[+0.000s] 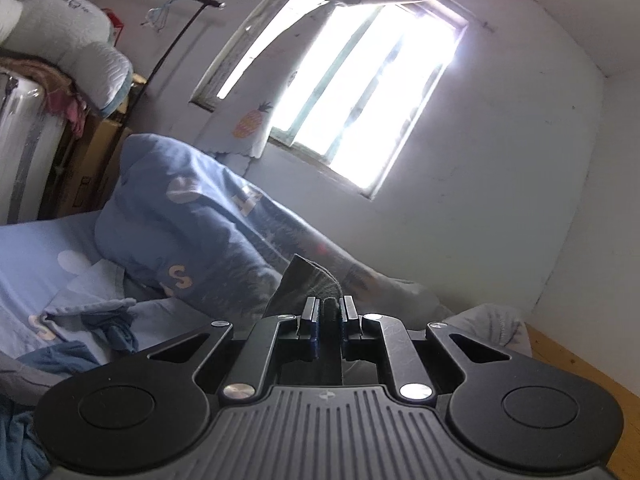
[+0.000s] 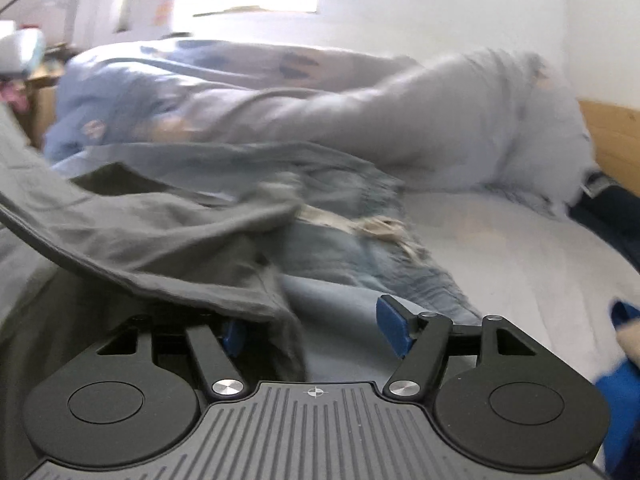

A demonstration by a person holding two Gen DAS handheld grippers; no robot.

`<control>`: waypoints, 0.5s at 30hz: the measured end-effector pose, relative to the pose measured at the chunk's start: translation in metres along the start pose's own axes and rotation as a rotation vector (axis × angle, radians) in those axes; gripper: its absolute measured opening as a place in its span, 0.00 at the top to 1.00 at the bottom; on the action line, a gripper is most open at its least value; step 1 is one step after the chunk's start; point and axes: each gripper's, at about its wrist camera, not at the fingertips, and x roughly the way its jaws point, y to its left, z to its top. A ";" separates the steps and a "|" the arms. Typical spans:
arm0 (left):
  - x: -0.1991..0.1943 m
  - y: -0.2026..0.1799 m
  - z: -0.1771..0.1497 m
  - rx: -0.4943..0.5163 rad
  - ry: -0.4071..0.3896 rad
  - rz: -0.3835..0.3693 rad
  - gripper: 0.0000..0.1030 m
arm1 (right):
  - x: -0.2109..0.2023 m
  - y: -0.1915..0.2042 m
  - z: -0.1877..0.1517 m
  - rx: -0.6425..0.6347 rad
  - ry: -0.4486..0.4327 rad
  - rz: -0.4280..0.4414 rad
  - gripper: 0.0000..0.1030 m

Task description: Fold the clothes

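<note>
Blurring right view — grey garment [image 2: 132, 236] hides left fingertip [image 2: 233, 336].

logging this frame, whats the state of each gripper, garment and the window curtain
left gripper: shut on dark grey cloth, held up off the bed
right gripper: open, grey fabric draped over its left finger
dark grey cloth: pinched, a corner sticking up
grey garment: crumpled, unfolded
jeans: lying unfolded on the bed, ripped
curtain: pulled aside, window uncovered
</note>
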 end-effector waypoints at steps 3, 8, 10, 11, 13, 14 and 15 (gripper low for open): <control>0.001 -0.004 -0.002 -0.001 0.000 -0.018 0.87 | 0.006 -0.025 -0.001 0.113 0.050 -0.001 0.29; 0.001 -0.006 -0.009 -0.006 0.008 -0.033 0.87 | 0.008 -0.033 -0.007 0.123 0.077 0.035 0.25; 0.000 -0.003 -0.012 -0.004 0.015 -0.030 0.87 | 0.007 -0.037 -0.008 0.104 0.093 0.074 0.22; -0.001 -0.001 -0.013 -0.004 0.017 -0.026 0.87 | 0.007 -0.040 -0.009 0.086 0.114 0.101 0.20; -0.004 0.004 -0.015 -0.020 0.021 -0.018 0.87 | 0.004 -0.047 -0.011 0.044 0.160 0.160 0.18; -0.005 0.007 -0.016 -0.031 0.023 -0.013 0.87 | -0.001 -0.052 -0.011 0.028 0.186 0.189 0.16; -0.007 0.010 -0.017 -0.041 0.024 -0.010 0.87 | -0.007 -0.056 -0.010 0.013 0.208 0.213 0.15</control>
